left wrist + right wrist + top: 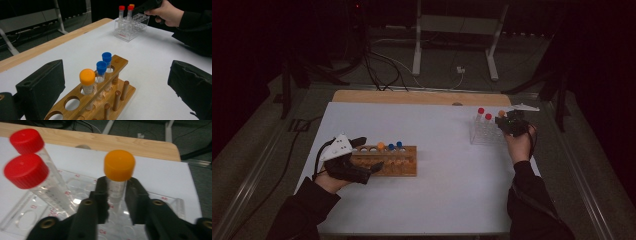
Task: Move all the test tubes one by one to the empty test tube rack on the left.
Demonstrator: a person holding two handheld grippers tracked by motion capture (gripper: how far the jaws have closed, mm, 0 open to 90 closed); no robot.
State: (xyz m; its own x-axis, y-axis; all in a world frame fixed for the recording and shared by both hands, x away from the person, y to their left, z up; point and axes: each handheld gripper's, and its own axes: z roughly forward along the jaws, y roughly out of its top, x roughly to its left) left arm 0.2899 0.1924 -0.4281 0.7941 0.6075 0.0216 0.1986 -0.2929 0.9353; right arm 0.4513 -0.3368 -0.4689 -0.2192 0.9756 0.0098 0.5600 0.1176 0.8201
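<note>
My right gripper [116,195] is shut on an orange-capped tube [119,165], pads pressed on its clear body just under the cap. The tube stands over the clear plastic rack [30,215] beside two red-capped tubes [26,171]. From above, this gripper [503,122] sits at the rack's [484,134] right side. My left gripper [117,85] stands open, jaws wide on either side of the wooden rack [120,61] without pressing it. That rack holds an orange-capped tube [87,77] and two blue-capped tubes [101,67]. The left gripper [371,153] is at the wooden rack's [392,162] left end.
A white mat [437,190] covers the table, with a bare wooden strip [412,96] along its far edge. The two racks stand well apart, with open mat between them. Table legs and cables [382,70] lie on the floor beyond.
</note>
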